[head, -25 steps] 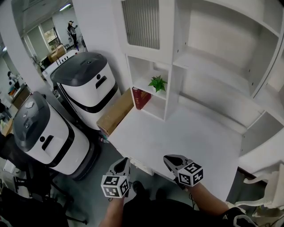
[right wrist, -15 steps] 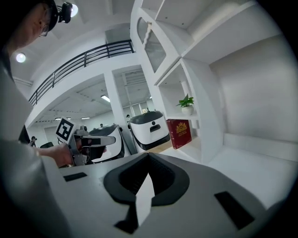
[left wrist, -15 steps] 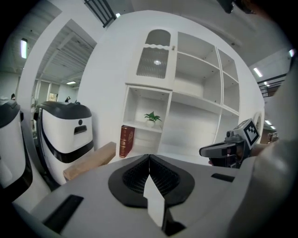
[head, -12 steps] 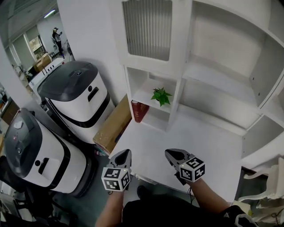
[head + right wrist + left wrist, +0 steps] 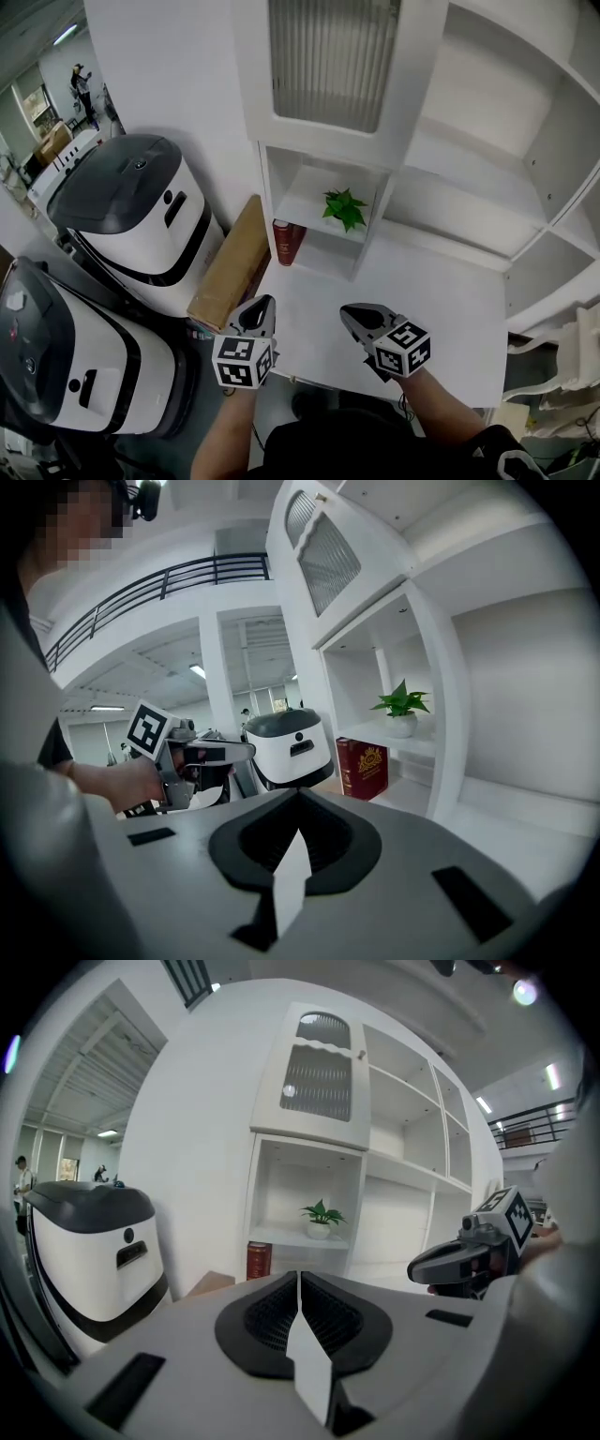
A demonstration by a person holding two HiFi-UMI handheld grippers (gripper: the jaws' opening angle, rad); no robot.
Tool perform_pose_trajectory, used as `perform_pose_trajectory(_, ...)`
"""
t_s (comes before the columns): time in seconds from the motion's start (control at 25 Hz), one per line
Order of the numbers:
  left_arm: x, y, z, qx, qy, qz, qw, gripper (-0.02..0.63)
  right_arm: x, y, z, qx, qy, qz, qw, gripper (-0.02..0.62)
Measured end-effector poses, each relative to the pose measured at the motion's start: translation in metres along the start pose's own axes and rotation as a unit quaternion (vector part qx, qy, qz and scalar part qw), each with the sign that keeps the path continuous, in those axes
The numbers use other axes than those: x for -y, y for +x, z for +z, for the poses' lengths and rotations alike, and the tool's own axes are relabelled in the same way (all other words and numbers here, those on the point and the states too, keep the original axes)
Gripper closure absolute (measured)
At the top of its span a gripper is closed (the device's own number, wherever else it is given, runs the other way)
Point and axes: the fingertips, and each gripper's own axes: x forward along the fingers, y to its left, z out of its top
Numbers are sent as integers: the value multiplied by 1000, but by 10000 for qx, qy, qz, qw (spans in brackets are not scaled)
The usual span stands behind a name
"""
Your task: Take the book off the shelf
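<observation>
A dark red book [image 5: 288, 242] stands upright in the lowest cubby of the white shelf [image 5: 265, 192], just under a small potted plant [image 5: 345, 208]. The book also shows in the left gripper view [image 5: 259, 1260] and the right gripper view [image 5: 363, 767]. My left gripper [image 5: 265, 303] hovers over the desk's front left corner, shut and empty, well short of the book. My right gripper [image 5: 348, 313] hangs beside it over the desk's front edge, jaws together with nothing between them. Each gripper view shows the other: the right gripper [image 5: 452, 1262] and the left gripper [image 5: 221, 752].
Two white-and-black machines [image 5: 132, 217] [image 5: 58, 349] stand on the floor at left. A long cardboard box [image 5: 230, 264] leans between them and the white desk [image 5: 424, 309]. A ribbed-glass cabinet door [image 5: 333, 56] hangs above the cubbies. Open shelves [image 5: 487, 202] fill the right.
Both grippers have moved forward from over the floor to the desk's front edge, nearer the shelf. The book and shelf look larger and closer. Both jaws stay together.
</observation>
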Motion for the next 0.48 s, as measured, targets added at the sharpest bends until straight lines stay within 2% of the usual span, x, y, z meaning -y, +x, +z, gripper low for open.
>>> perform_pose_trajectory(0.32,-14,39,13,-64,-40,-168,9998,585,16,15,17,16,-75,-23,10000,581)
perform_pose_trajectory(0.48,-21,56,24,-117,-122,-179,9997,496,31,17,20,13,-49,-76,10000,581)
